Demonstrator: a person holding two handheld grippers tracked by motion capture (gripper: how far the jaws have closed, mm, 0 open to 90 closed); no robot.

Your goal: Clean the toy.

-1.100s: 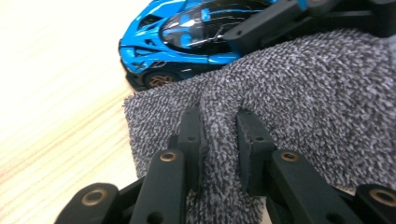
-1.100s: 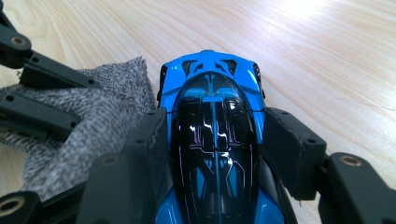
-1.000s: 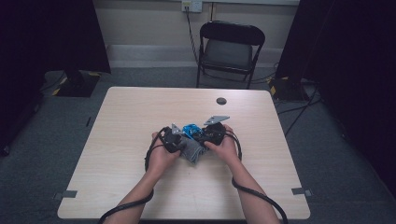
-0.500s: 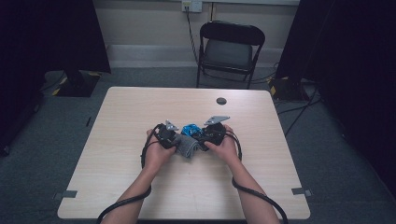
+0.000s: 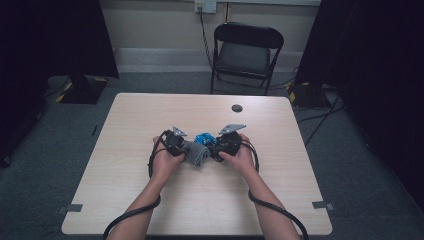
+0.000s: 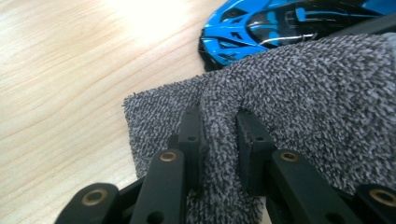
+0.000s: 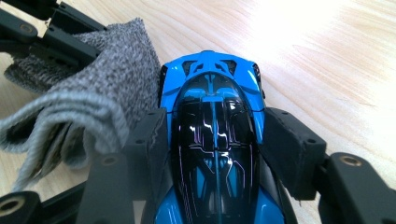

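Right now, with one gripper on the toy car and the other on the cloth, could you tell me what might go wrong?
The right gripper clamps the glossy blue toy car by its smooth sides, so it might slip or twist under wiping pressure.
The left gripper pinches only a fold of the grey cloth; a hard rub could pull it free.
The cloth drapes against that side's pad in the right gripper view and may snag.
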